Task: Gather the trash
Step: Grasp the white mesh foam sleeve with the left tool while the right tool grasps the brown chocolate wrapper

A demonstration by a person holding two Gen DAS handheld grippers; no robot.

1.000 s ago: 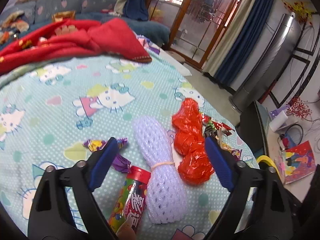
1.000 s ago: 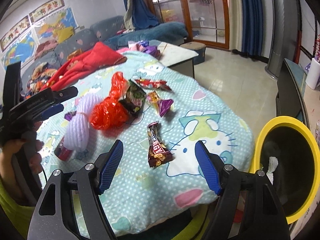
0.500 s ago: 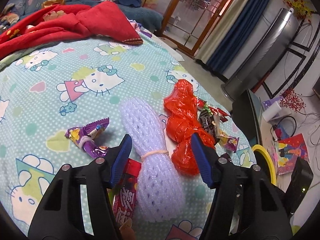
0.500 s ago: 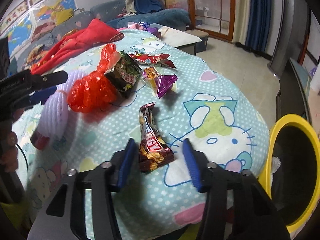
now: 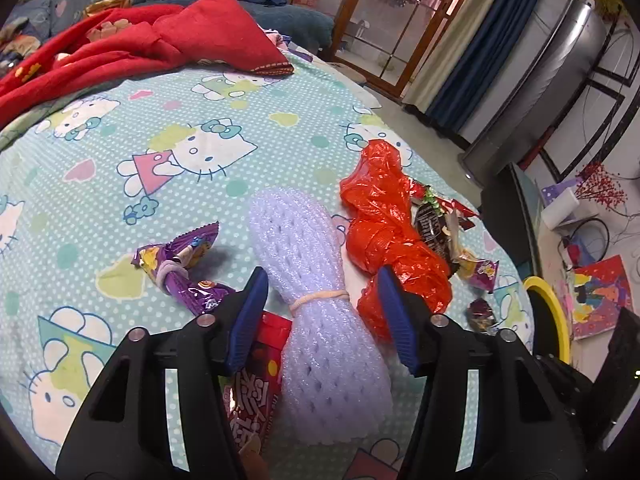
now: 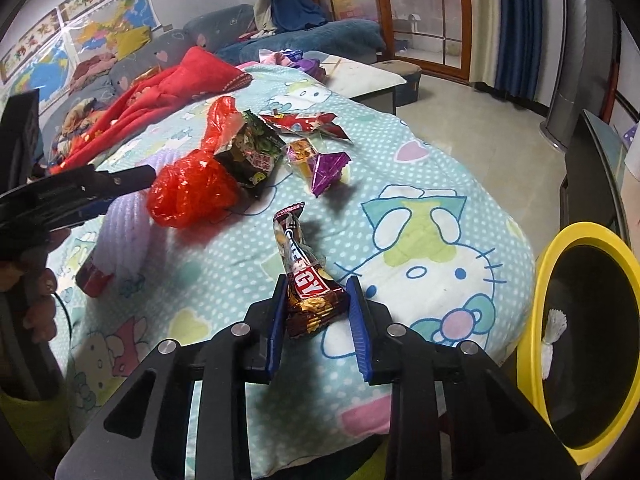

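A white foam net bundle [image 5: 320, 352], tied with a rubber band, lies on the cartoon-print bedspread [image 5: 160, 128]. My left gripper [image 5: 320, 280] straddles it and its jaws are closing; a gap still shows at the left pad. A red snack tube [image 5: 256, 380] lies under that pad. Beside them are a crumpled red plastic bag [image 5: 384, 224] and a purple wrapper [image 5: 180, 264]. My right gripper [image 6: 316, 284] is closing on a brown candy bar wrapper [image 6: 304, 276], with both pads against its near end. A hand holds the left gripper [image 6: 120, 192] at the left of the right wrist view.
A yellow-rimmed bin [image 6: 532, 320] stands off the bed's right edge with a white scrap inside. More wrappers [image 6: 316, 160] lie past the candy bar. A red blanket [image 5: 140, 40] covers the bed's far side. A tall grey fan [image 5: 540, 80] stands on the floor.
Both grippers' jaws have narrowed a lot. The left pads now stand close on either side of the foam bundle. The right pads have come in onto the candy bar wrapper.
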